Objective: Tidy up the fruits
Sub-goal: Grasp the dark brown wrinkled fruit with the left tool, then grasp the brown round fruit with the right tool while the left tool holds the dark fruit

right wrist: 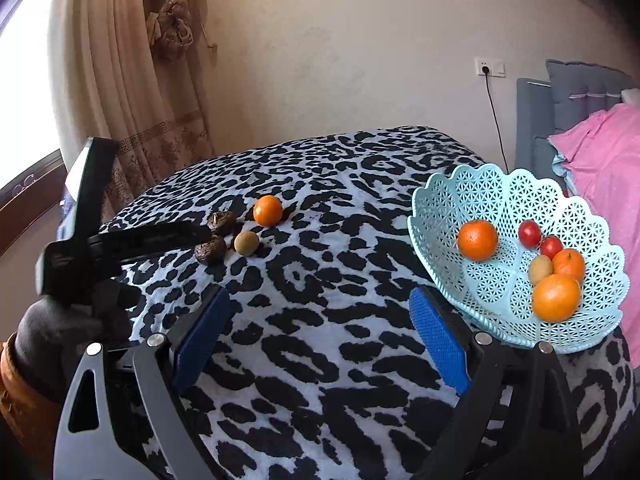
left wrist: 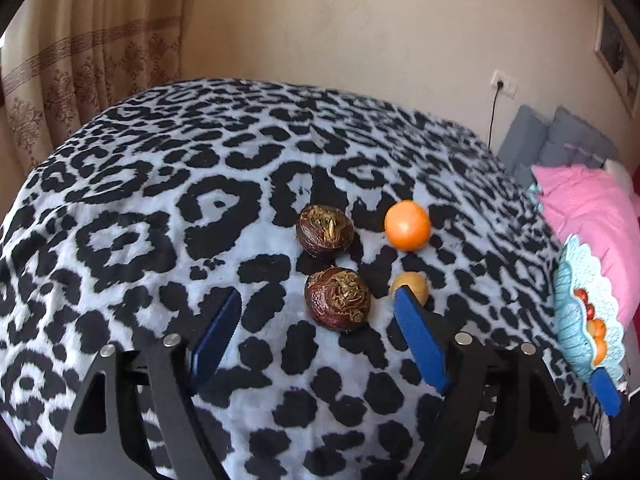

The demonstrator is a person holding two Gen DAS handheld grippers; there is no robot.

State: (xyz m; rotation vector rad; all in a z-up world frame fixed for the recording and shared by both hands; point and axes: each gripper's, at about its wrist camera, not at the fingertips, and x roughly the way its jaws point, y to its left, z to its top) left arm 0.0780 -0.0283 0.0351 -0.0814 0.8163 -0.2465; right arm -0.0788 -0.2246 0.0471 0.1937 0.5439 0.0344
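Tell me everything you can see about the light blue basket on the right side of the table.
The light blue basket looks like moulded plastic, with lattice openwork walls and a scalloped, flaring rim. It sits upright on the leopard-print cloth near the table's right edge, in front of pink bedding. Inside lie three oranges, two small red fruits and one small tan fruit. The right tool is open, its right finger close beside the basket; whether they touch is unclear.
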